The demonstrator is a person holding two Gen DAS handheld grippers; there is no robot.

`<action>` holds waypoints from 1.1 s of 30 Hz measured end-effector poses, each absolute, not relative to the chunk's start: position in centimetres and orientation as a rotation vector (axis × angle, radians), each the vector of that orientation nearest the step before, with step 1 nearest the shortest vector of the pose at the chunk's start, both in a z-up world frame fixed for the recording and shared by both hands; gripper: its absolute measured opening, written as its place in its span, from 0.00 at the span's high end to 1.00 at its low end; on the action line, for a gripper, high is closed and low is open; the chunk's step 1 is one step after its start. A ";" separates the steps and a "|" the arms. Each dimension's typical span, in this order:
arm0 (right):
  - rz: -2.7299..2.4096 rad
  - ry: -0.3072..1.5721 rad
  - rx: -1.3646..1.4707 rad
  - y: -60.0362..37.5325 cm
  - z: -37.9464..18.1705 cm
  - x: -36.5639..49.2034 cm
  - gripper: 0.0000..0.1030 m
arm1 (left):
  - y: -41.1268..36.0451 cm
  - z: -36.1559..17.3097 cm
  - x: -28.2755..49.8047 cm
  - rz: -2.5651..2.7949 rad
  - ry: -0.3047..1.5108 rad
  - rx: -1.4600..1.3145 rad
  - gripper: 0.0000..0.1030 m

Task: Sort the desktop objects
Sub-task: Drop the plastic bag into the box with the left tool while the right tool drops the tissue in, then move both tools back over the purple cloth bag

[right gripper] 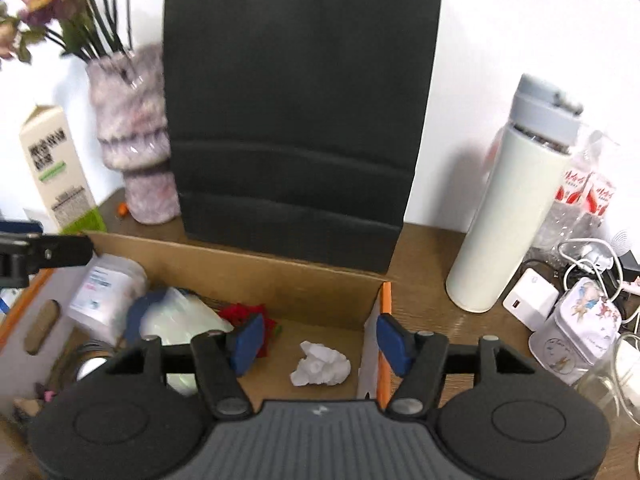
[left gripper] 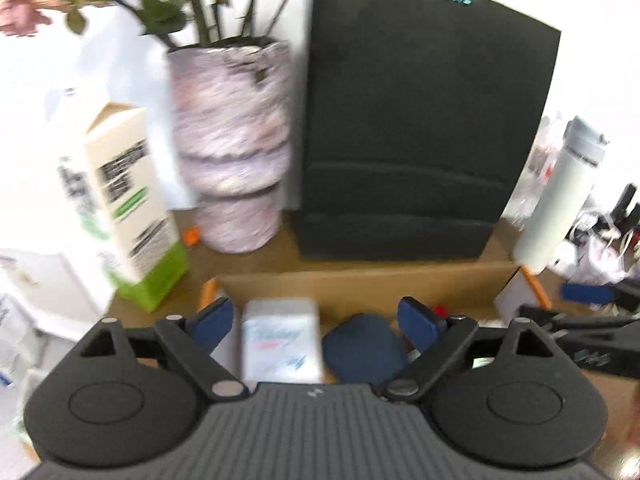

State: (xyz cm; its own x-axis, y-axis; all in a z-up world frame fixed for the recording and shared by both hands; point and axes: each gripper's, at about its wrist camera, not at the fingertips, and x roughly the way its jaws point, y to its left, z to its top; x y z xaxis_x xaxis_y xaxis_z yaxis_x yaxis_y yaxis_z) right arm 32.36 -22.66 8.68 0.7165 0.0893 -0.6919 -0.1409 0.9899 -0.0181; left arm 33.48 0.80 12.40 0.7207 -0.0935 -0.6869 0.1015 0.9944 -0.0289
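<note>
Cardboard box (right gripper: 280, 276): sitting open-topped on the brown counter (right gripper: 432, 248), long side running left to right before the black paper bag (right gripper: 296, 120).
White jar (right gripper: 106, 292): lying tilted in the box's left end, label facing up.
Crumpled tissue (right gripper: 320, 364): resting on the box floor, near the right wall.
Left tool (left gripper: 316, 320): gaping wide above the jar, gripping nothing.
Right tool (right gripper: 320, 340): standing parted over the tissue, pads clear of it.

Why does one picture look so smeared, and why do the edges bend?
Left wrist view: motion blur smears the vase and carton. Right wrist view: sharper, with the crumpled tissue crisp. Both: the fisheye lens bows the black bag's edges, and the white wall is overexposed.
</note>
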 end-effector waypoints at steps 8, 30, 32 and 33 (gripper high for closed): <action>0.138 0.705 -0.008 -24.5 9.7 25.3 0.29 | 1.5 11.9 25.2 -0.103 0.753 0.045 0.02; 0.197 0.714 0.098 -23.5 0.9 3.0 0.28 | 1.3 2.7 3.5 -0.150 0.675 -0.023 0.00; 0.197 0.714 0.088 -23.5 0.5 2.5 0.28 | 1.3 2.4 3.9 -0.160 0.690 -0.039 0.00; 0.197 0.710 0.086 -23.6 0.5 2.3 0.28 | 1.2 2.3 4.1 -0.152 0.698 -0.039 0.00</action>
